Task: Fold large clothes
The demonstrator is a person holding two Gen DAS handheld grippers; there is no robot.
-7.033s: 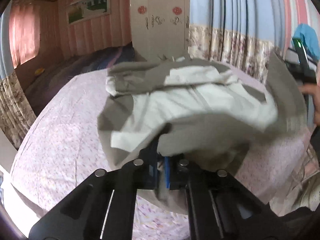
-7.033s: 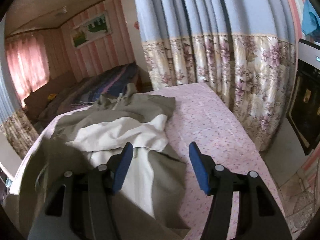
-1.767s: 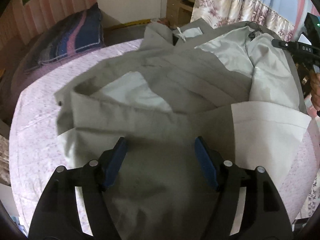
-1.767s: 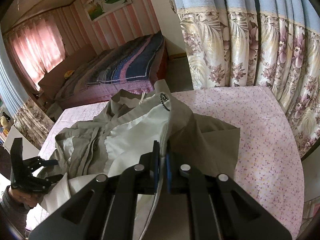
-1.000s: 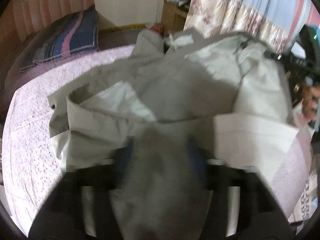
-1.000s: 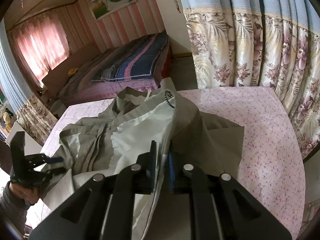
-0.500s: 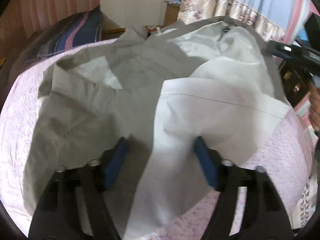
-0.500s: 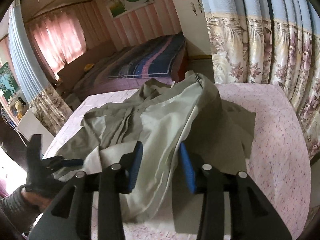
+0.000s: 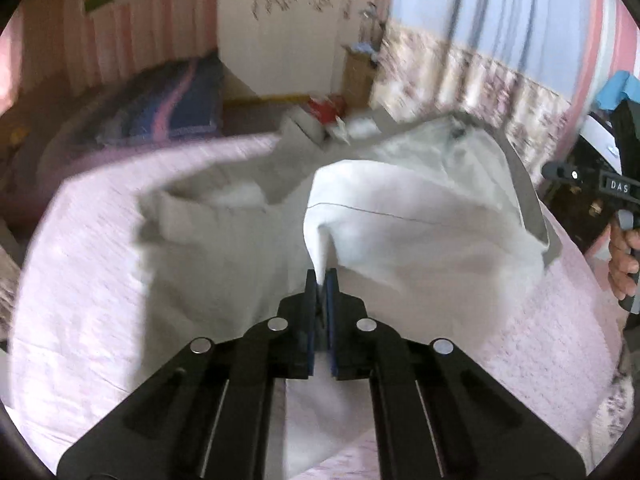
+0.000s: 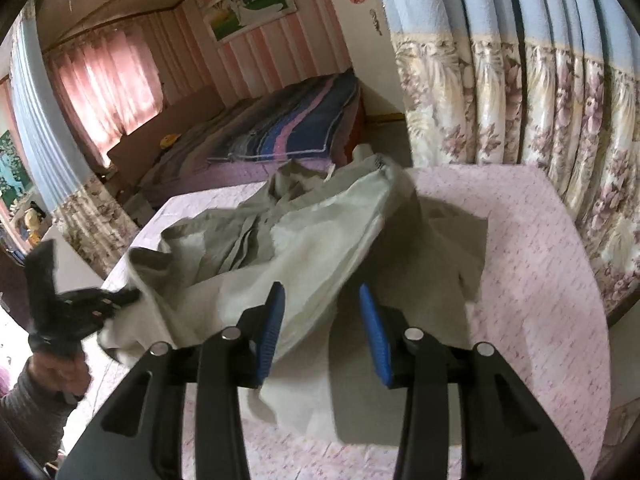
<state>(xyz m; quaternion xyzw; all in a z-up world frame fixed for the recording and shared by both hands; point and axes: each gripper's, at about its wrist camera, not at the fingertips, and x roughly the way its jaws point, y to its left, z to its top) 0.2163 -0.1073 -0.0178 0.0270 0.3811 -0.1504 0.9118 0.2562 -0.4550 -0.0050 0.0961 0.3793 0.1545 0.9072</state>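
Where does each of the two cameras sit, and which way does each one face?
Left wrist: on the left gripper, facing along its fingers, which are shut on the jacket's white lining; the right hand shows at the right edge.
Right wrist: on the right gripper, open over the jacket, facing the bed; the left gripper shows at left.
Shared: jacket, pink sheet, bed.
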